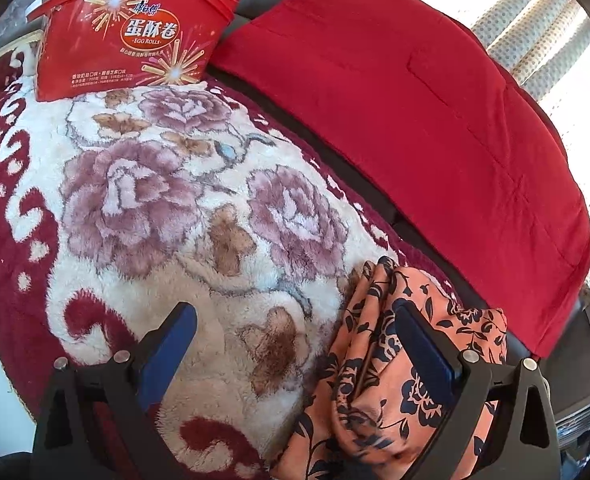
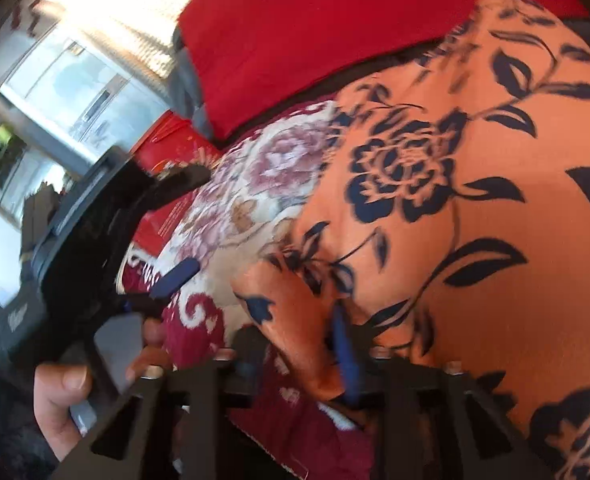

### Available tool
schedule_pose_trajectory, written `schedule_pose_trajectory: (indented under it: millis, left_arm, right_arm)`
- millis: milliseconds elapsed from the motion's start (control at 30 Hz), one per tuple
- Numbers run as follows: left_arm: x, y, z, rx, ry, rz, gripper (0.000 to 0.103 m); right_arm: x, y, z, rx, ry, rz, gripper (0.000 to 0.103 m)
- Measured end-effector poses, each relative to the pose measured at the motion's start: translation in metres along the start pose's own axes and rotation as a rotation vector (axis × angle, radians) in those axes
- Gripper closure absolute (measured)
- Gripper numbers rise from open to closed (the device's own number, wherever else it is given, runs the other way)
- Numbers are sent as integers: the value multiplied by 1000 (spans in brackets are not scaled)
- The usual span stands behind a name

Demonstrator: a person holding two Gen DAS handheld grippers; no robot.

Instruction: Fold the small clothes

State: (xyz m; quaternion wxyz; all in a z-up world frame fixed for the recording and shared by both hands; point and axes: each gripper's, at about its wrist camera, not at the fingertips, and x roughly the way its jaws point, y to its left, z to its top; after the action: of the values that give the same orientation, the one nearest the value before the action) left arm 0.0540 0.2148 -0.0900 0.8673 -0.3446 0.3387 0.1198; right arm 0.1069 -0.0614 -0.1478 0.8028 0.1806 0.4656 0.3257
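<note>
An orange garment with a dark blue flower print [image 1: 395,364] lies bunched on a floral plush blanket [image 1: 167,208], at the lower right of the left wrist view. My left gripper [image 1: 295,344] is open; its right finger [image 1: 427,352] rests over the garment and its left finger [image 1: 167,348] is over the blanket. In the right wrist view the garment [image 2: 475,208] fills the right half. My right gripper [image 2: 299,348] is shut on a fold of its lower edge. The left gripper also shows in the right wrist view [image 2: 175,276], held by a hand.
A red egg-roll box [image 1: 131,28] stands on the blanket at the far left. A red quilt [image 1: 415,112] lies along the far side, also in the right wrist view [image 2: 335,20]. A curtained window [image 1: 535,40] is behind it.
</note>
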Motion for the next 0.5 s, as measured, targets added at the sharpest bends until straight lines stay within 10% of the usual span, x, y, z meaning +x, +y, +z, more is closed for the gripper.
schedule_pose_trajectory:
  millis: [67,500]
  left_arm:
    - [0,0,0,0,2,-2,4]
    - [-15,-4,0,51,-76,32,4]
  right_arm:
    - [-1,12,-6,-64,1,35,27]
    - [-95,-27,-20,90,-164,-9,26]
